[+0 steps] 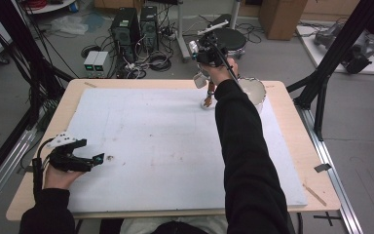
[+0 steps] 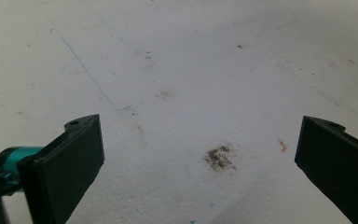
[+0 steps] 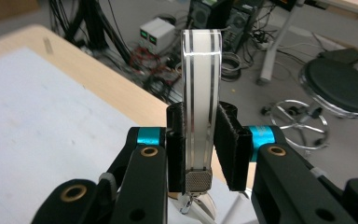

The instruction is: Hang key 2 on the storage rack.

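- The right tool (image 3: 201, 135) is clamped on a flat white piece (image 3: 200, 93) with two dark stripes. The piece stands upright between the jaws, with a knurled metal end at its bottom.
- In the high view this tool (image 1: 208, 53) is held up over the far side of the counter (image 1: 292, 126), just beside a white bowl (image 1: 253, 90). Something small and brown (image 1: 209, 92) hangs below it, down to the white mat (image 1: 151, 146). I cannot tell what it is, or whether it is joined to the piece.
- The left tool (image 1: 95, 160) rests low at the near left of the mat. Its jaws are wide apart with nothing between them, and a dark stain (image 2: 220, 157) lies on the mat ahead of them.
- Judged step: the piece is gripped and being carried or held aloft by the bowl, with the placing not yet done.
- The next move likely calls for a steady grip while the hand lowers. The hanging part needs to clear the bowl's rim, and the jaws should part only once the piece is supported.
- The left tool seems idle, and it could steady the bowl if needed.
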Tool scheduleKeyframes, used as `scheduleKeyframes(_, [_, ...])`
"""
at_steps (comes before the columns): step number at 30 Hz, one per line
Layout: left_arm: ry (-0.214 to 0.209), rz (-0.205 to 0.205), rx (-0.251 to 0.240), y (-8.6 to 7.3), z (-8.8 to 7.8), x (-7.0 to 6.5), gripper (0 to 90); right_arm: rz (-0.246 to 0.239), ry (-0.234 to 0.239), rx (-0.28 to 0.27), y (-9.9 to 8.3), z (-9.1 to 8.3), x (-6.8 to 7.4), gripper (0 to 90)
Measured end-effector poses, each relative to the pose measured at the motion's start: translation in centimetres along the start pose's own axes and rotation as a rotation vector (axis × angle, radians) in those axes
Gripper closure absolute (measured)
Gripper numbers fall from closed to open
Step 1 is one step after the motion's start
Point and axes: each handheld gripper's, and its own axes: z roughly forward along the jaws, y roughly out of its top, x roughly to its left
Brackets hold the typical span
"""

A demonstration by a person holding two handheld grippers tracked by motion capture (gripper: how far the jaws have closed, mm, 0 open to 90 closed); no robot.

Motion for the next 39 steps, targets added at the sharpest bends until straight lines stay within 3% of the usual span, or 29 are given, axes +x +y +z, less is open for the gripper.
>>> scheduleKeyframes(4, [0.0,0.0,-0.001,0.0,0.0,0.0,1.7,-0.061,-0.009,0.04,-0.2,0.1,0.6,74.7])
scheduleKeyframes(6, [0.0,0.0,-0.001,0.0,0.0,0.0,1.7,-0.056,-0.006,0.039,-0.4,0.2,0.6,74.7])
scheduleKeyframes(12, [-0.001,-0.005,-0.002,0.0,0.0,-0.1,1.7,-0.012,0.006,0.053,-1.5,0.3,0.1,74.6])
scheduleKeyframes(13, [0.0,-0.005,0.0,0.0,0.1,-0.1,1.7,0.016,0.02,0.052,-1.8,0.3,0.0,74.5])
scheduleKeyframes(18, [0.001,-0.002,0.001,0.0,0.1,-0.1,1.7,0.028,0.017,0.059,-1.8,0.2,-0.1,74.2])
scheduleKeyframes(22, [0.0,-0.003,0.001,0.0,0.0,-0.1,1.7,0.066,0.026,0.057,-1.8,0.2,-0.3,73.0])
scheduleKeyframes(23, [0.0,-0.002,0.0,0.0,0.0,-0.1,1.7,0.094,0.045,0.049,-1.8,0.1,-0.4,66.0])
scheduleKeyframes(25, [-0.001,-0.002,0.0,0.0,0.0,-0.1,1.7,0.105,0.055,0.045,-1.8,0.0,-0.5,63.6])
scheduleKeyframes(27, [-0.001,-0.001,0.0,0.0,0.0,-0.1,1.7,0.118,0.081,0.034,-1.6,-0.3,-0.4,52.6])
scheduleKeyframes(30, [0.0,-0.001,-0.001,0.0,0.0,-0.1,1.7,0.123,0.101,0.022,-1.5,-0.6,-0.3,47.5])
scheduleKeyframes(39, [0.001,0.0,-0.004,0.0,0.0,-0.1,1.7,0.118,0.177,-0.035,-1.0,-2.3,0.5,18.2])
